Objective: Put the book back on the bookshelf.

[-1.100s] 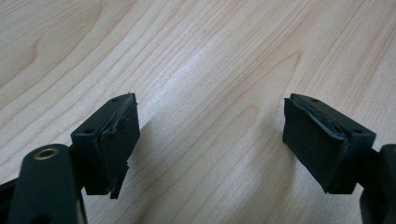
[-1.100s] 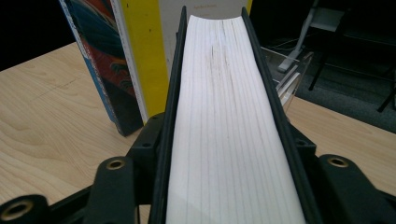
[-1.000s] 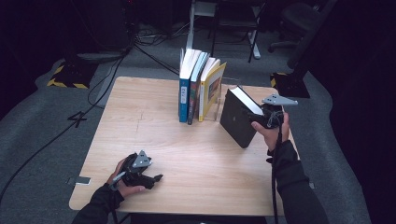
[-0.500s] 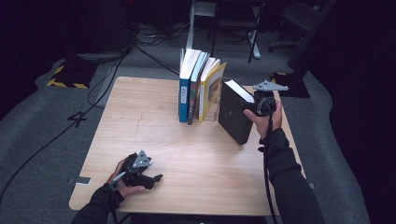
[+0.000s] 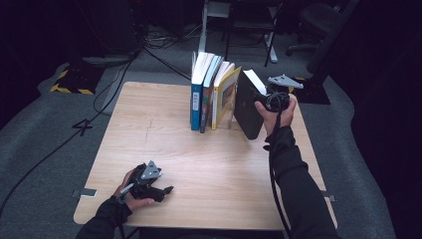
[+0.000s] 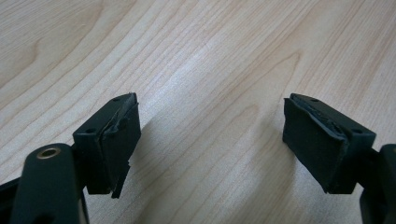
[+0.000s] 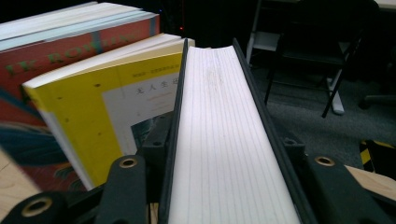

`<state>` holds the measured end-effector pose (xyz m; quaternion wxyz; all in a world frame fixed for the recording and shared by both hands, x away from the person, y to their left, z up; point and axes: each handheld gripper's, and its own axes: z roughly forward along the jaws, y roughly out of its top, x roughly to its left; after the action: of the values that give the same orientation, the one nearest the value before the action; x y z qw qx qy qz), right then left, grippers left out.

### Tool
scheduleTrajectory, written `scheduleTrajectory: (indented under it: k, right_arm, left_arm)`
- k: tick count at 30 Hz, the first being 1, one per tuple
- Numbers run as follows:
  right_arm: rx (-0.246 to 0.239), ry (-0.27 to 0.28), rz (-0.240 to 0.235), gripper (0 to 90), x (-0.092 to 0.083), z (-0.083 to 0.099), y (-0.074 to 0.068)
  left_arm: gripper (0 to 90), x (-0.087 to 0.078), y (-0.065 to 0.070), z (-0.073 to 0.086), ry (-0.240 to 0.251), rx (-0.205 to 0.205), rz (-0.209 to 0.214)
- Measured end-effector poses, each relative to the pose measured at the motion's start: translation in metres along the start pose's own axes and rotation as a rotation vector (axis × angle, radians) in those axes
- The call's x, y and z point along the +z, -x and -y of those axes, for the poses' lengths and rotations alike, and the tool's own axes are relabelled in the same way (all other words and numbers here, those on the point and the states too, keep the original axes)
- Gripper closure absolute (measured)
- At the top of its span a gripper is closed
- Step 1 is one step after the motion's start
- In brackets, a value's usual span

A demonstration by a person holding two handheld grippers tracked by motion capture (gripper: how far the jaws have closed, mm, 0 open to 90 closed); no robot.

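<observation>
A thick black book with white page edges stands tilted at the right back of the wooden table. My right gripper is shut on its upper edge. In the right gripper view the jaws clamp both covers of the black book. It leans toward a yellow book, the nearest of three upright books that also include a blue-spined book. The yellow book and a red cover show close by. My left gripper rests open near the front left edge, its jaws apart over bare wood.
Behind the table, chair and desk legs stand on grey carpet. Cables run across the floor at the back left, next to a yellow-and-black striped base. The table's right edge lies just beyond my right hand.
My right gripper has carried the black book left and a little up, from apart at the right to close beside the yellow book. The left gripper has not moved.
</observation>
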<state>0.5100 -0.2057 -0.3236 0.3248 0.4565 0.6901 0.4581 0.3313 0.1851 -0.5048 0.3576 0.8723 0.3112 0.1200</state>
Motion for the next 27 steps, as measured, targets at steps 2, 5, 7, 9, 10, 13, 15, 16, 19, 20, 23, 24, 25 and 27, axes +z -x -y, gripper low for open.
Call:
scheduleTrajectory:
  k: [2,5,7,9,10,13,15,16,19,20,23,24,25,27]
  right_arm:
    - [0.019,-0.004,0.007,53.2,0.004,0.0,0.001]
    - [0.039,-0.009,0.026,53.2,0.017,0.002,0.003]
    - [0.043,-0.006,0.044,53.2,0.023,0.003,0.001]
    - [0.039,-0.001,0.059,53.2,0.027,0.003,-0.001]
    - [0.039,0.001,0.064,53.2,0.029,0.002,-0.001]
    - [0.059,0.012,0.074,53.2,0.034,0.001,0.0]
    - [0.065,0.016,0.079,53.2,0.039,0.0,0.001]
    - [0.065,0.018,0.081,53.2,0.042,0.0,0.002]
    - [0.065,0.019,0.093,53.2,0.05,0.001,0.002]
    - [0.068,0.021,0.097,53.2,0.053,0.002,0.003]
    - [0.074,0.021,0.1,53.2,0.061,0.003,0.005]
    - [0.081,0.026,0.1,53.2,0.062,0.004,0.005]
    - [0.085,0.033,0.098,53.2,0.063,0.005,0.006]
    - [0.082,0.043,0.095,53.1,0.064,0.006,0.007]
  left_arm:
    - [19.6,0.0,0.0,0.0,0.0,0.0,0.001]
    - [19.7,0.0,0.0,0.0,0.001,0.002,0.001]
    - [19.8,-0.001,0.001,0.001,0.001,0.001,0.0]
    - [19.8,-0.001,0.001,0.001,0.001,0.001,0.0]
    - [19.8,-0.001,0.001,0.001,0.001,0.001,0.001]
    - [19.5,-0.001,0.001,0.001,0.0,0.002,0.004]
    - [19.4,0.0,0.0,0.001,0.0,0.003,0.006]
    - [19.3,0.0,0.0,0.0,0.0,0.004,0.007]
    - [19.3,0.0,0.0,0.0,0.0,0.005,0.008]
    - [19.3,0.0,0.0,0.0,0.0,0.005,0.007]
    - [19.8,-0.001,0.001,0.001,0.001,0.005,0.008]
    - [19.8,-0.001,0.001,0.001,0.0,0.008,0.009]
    - [19.8,-0.001,0.001,0.001,0.001,0.008,0.01]
    - [19.7,-0.001,0.001,0.001,0.001,0.008,0.011]
